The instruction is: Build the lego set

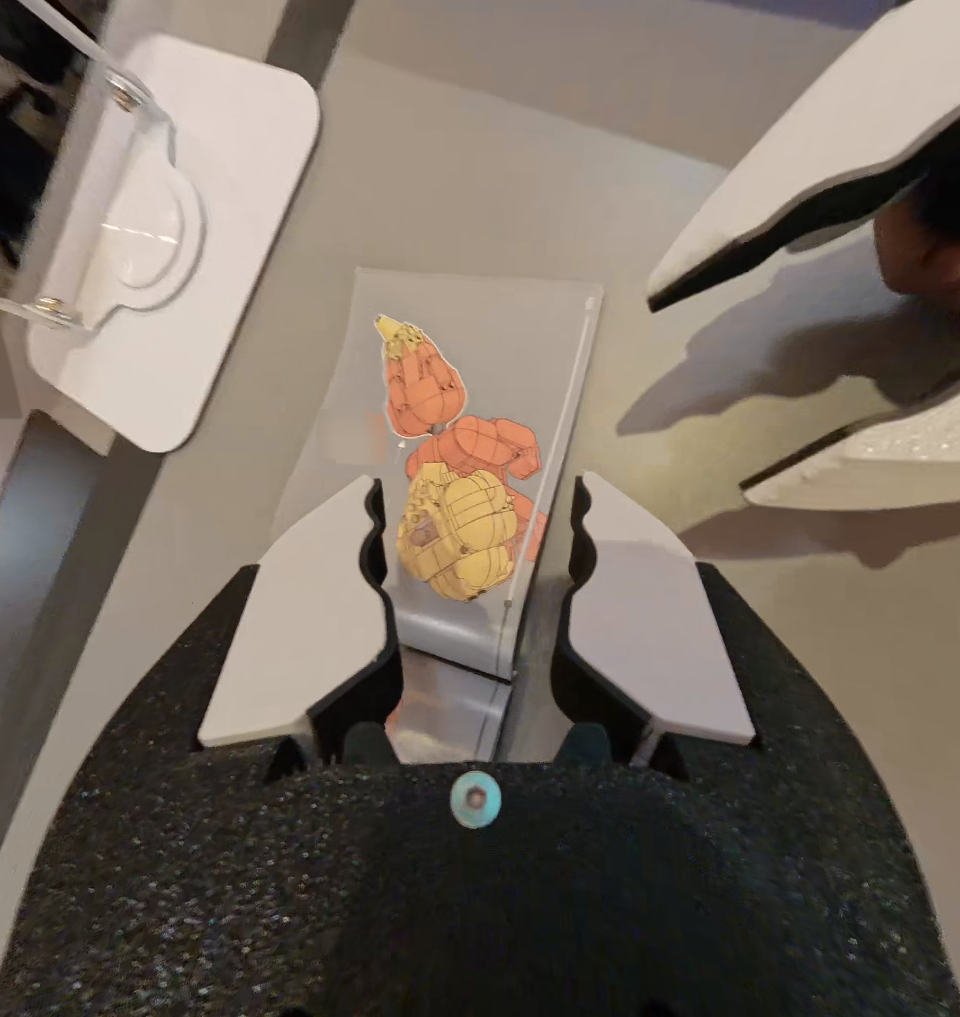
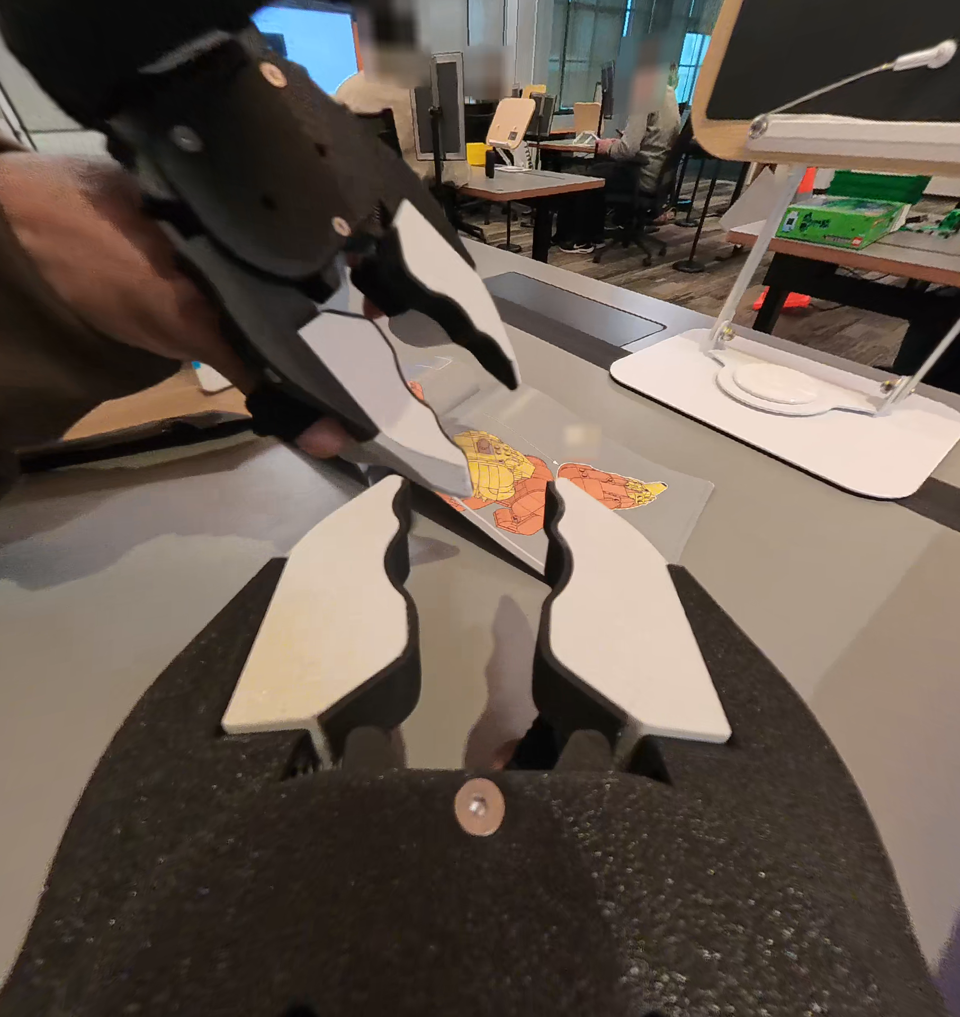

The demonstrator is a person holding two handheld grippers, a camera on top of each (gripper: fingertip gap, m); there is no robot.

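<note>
An instruction booklet [image 1: 466,352] lies open on the grey table, showing a drawing of an orange and yellow model. It also shows in the right wrist view [image 2: 604,457]. My left gripper [image 1: 477,484] is open and hovers right over the booklet, its fingers on either side of the yellow part of the drawing. The page's near end curls up under it. In the right wrist view the left gripper [image 2: 488,435] comes in from the left with its lower fingertip on the page. My right gripper [image 2: 480,487] is open and empty, just short of the booklet's edge. It shows at the upper right of the left wrist view [image 1: 697,396].
A white stand base [image 2: 796,418] with a tilted board sits on the table beyond the booklet, at the upper left in the left wrist view [image 1: 164,220]. A green box [image 2: 840,220] lies on another table behind. People sit at desks in the background.
</note>
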